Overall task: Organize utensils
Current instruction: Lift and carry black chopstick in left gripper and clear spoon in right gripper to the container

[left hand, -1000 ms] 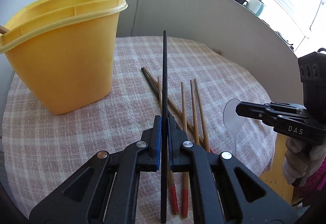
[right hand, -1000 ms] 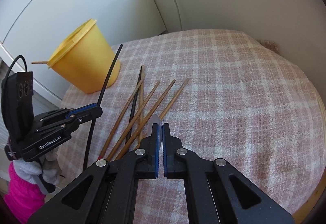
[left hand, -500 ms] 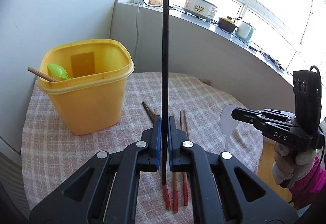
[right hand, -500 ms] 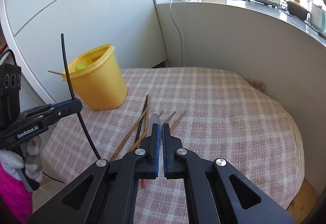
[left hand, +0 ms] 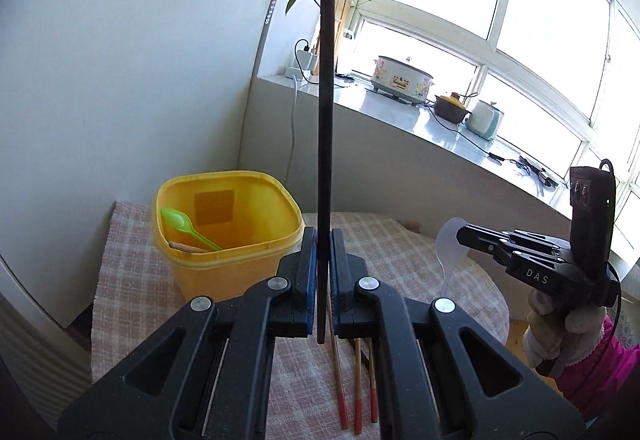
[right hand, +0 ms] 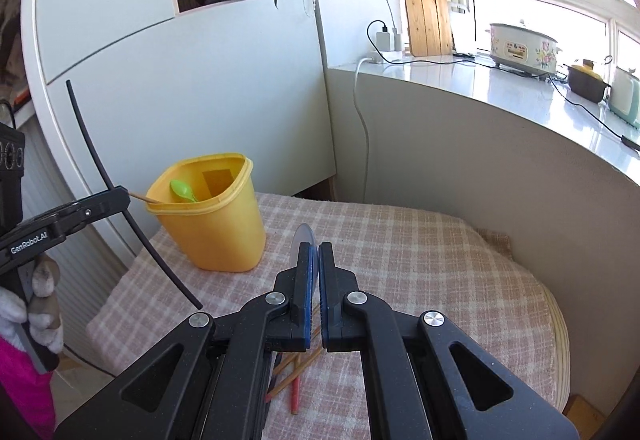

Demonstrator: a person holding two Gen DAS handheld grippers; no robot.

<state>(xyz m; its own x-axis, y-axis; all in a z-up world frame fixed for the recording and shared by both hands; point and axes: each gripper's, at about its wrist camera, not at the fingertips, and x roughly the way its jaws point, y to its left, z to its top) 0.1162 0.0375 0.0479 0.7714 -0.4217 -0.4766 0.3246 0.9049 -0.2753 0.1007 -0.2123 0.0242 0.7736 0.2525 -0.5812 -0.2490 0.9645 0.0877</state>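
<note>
**Two things in the air, one tub to fill**

The left gripper (left hand: 323, 272) has its fingers pinched tight on a long, thin black chopstick (left hand: 325, 144). The stick stands almost straight up, with most of it above the fingers and a short bit poking out below. The right gripper (right hand: 314, 284) is also pinched shut, and it holds a see-through plastic spoon (right hand: 301, 240) by the handle, with the round bowl sticking out past the fingertips.

The yellow plastic tub (left hand: 236, 240) stands on the bench (right hand: 440, 260), which is covered with a pink checked cloth. A bright green plastic spoon (left hand: 182, 222) and one brown wooden chopstick (left hand: 186, 247) are already inside it. More brown wooden chopsticks with red ends (left hand: 356, 380) lie on the cloth, below the left gripper.

The job now looks like dropping both held things into the tub. To do it well, bring the black chopstick over the open top first. Its low end should be well inside the rim before the fingers let go, or it may hit the edge and tip out. Keep it close to upright so it slides down.

The two grippers are near each other, so go one at a time. The spoon is thin and light and could slip, so hold it tight until it is over the tub.
</note>
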